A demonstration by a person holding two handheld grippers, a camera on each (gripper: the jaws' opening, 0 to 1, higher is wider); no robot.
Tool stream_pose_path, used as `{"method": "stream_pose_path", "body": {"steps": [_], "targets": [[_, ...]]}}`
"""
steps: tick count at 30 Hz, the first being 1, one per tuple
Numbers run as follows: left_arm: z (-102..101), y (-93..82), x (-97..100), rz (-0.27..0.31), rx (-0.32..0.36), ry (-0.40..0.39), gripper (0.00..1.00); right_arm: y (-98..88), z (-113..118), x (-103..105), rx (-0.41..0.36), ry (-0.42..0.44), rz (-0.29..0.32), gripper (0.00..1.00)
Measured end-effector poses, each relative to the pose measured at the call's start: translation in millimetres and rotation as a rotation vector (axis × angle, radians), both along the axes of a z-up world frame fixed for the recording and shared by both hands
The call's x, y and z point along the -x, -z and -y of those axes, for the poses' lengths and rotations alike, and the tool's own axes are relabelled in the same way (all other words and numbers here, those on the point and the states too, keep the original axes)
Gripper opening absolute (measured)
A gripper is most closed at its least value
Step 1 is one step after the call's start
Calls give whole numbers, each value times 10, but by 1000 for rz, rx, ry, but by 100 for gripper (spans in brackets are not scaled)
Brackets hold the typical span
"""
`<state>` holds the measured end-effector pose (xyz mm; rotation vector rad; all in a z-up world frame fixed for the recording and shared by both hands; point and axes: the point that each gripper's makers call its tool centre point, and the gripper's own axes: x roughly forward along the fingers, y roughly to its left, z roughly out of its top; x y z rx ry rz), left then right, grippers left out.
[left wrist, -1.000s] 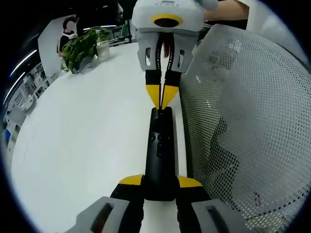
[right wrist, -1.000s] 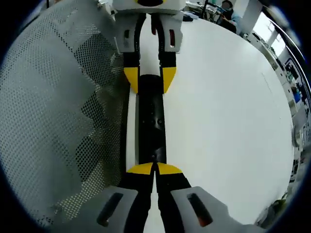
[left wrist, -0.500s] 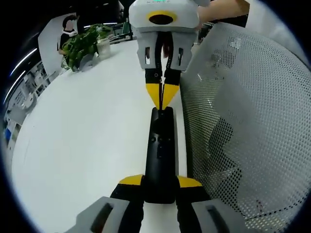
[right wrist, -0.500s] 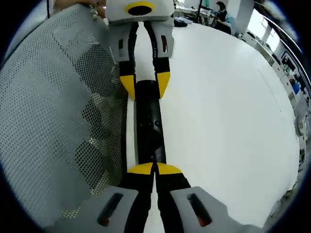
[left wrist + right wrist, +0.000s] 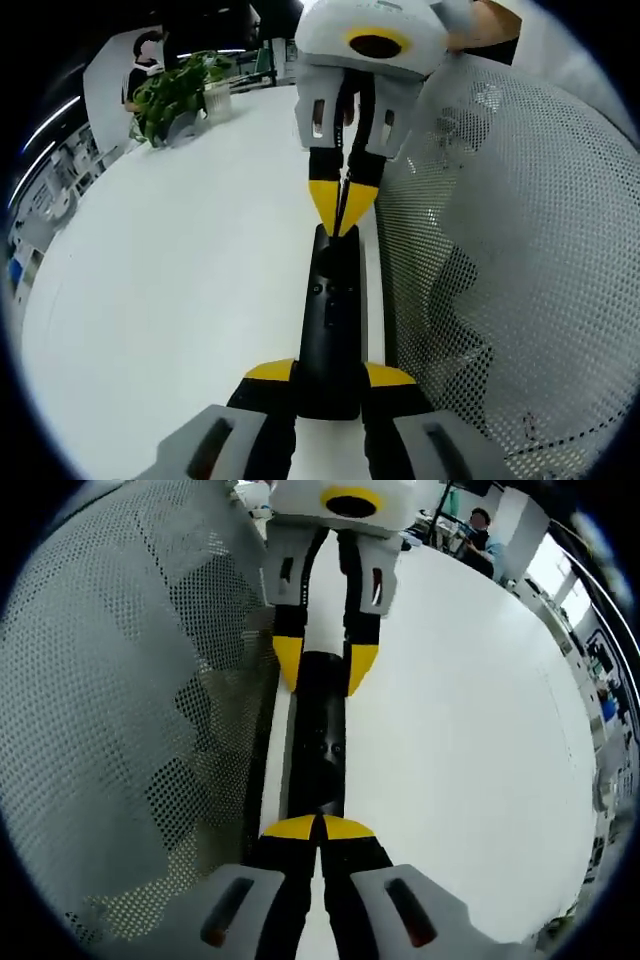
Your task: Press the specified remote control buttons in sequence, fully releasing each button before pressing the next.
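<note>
Remote first: we see the long black remote control [image 5: 330,320] lying flat along the edge of the white tabletop [image 5: 170,270], just beside a pale perforated mesh panel [image 5: 510,250]. In the left gripper view, our left gripper [image 5: 330,373] has its yellow-tipped jaws set on either side of the remote's near end, clamped against its flanks. Opposite it, the right gripper [image 5: 341,205] comes in from the far end with its yellow tips pressed together, their point resting at the remote's far end. In the right gripper view the same closed tips [image 5: 320,827] sit at the remote's [image 5: 318,750] near end, while the left gripper [image 5: 325,668] straddles the far end. A green leafy potted plant [image 5: 172,95] stands well apart near the table's far edge.
</note>
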<state>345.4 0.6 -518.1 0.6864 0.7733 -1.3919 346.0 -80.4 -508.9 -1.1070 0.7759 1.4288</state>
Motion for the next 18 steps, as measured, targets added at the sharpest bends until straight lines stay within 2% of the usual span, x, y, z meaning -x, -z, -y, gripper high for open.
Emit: {"method": "stream_pose_path", "body": {"steps": [3,5,7,10,12,15,18], "targets": [[0,0,-3,-9,5,-7,24,6,-4,9,39,-76,32,0],[2,-8,-9,-34,19,-29,24,10,-10,13,47,-88,34,0],[3,-5,-5,-28,23,-19,24,10,-4,-2,30,6,-19,0],[6,-3,-3,-25,31,-26,24,-1,-8,-38,-81,185,-107,0],[8,-4,-5,-29,36,-30,24,-10,4,-44,-145,238,-128,0],[12,-7,-3,-30,39,-34,24,-17,13,-29,-144,139,-61,0],[13,-7,-2,-27,40,-31,24,-21,-11,-14,-132,123,-40,0]]}}
